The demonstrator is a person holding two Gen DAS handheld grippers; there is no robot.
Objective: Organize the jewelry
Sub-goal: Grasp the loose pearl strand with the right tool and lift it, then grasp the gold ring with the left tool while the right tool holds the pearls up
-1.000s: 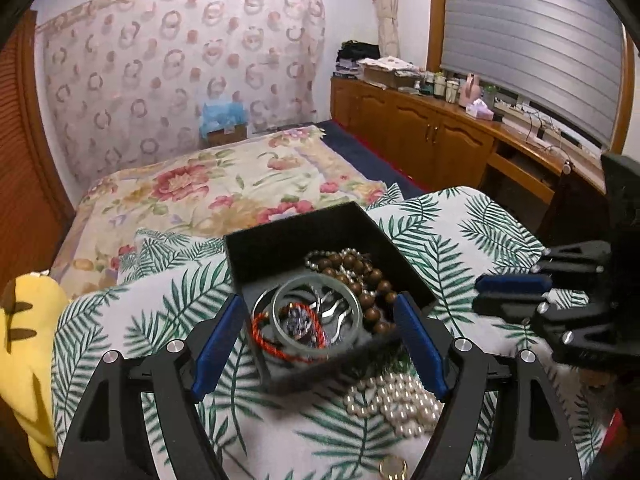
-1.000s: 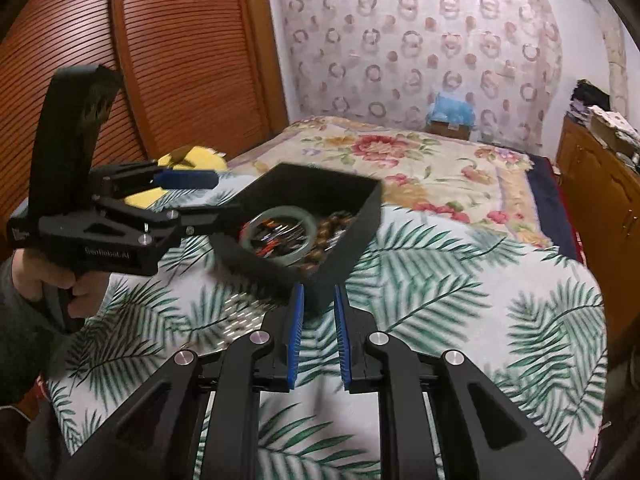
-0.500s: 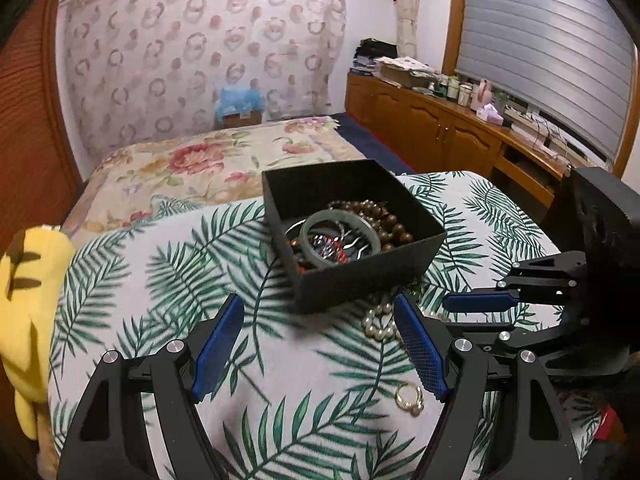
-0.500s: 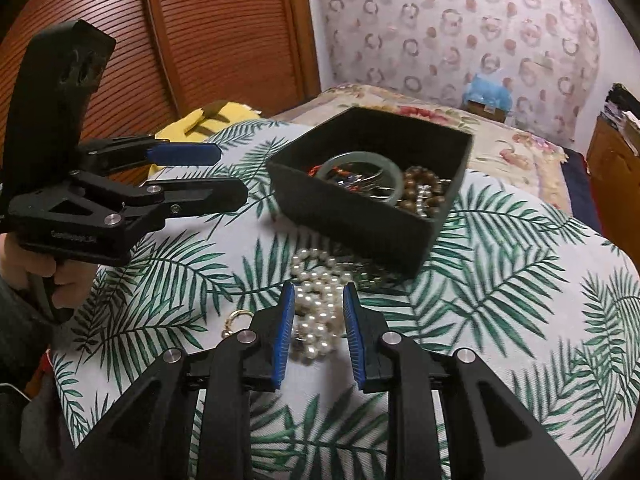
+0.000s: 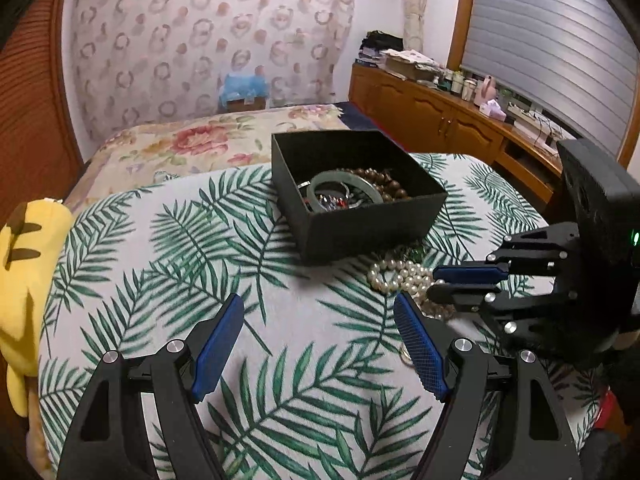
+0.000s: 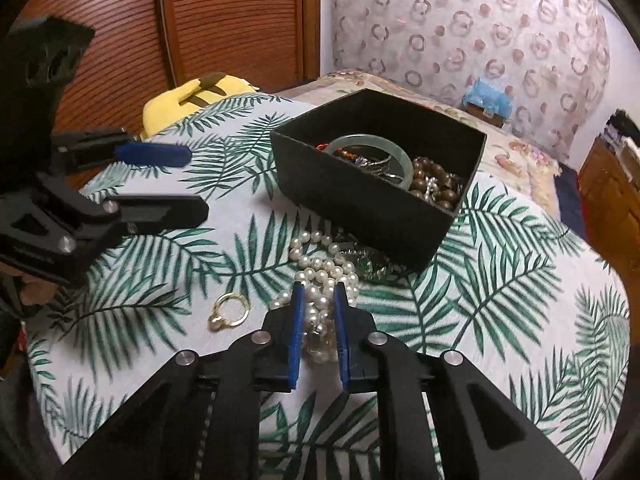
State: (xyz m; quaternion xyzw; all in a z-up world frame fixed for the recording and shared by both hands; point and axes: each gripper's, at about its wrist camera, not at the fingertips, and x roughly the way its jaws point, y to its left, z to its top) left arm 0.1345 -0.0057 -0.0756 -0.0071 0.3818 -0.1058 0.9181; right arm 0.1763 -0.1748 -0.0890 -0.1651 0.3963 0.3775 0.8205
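Our right gripper [image 6: 317, 292] had just been closing, its jaws pinching the pearl necklace [image 6: 320, 268] on the cloth. Ahead sat the black box [image 6: 360, 200], already holding bangles and beads; a gold ring [image 6: 229, 311] waited leftward. Our left gripper [image 5: 320, 312] hung spread, empty.

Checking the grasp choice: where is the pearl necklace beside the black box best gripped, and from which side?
Pinch the bunched strands at the near end of the pearl necklace, from above: it lies limp and heaped on the cloth, offering no edge sideways. The right gripper has just been closing there, pearls between its jaws.
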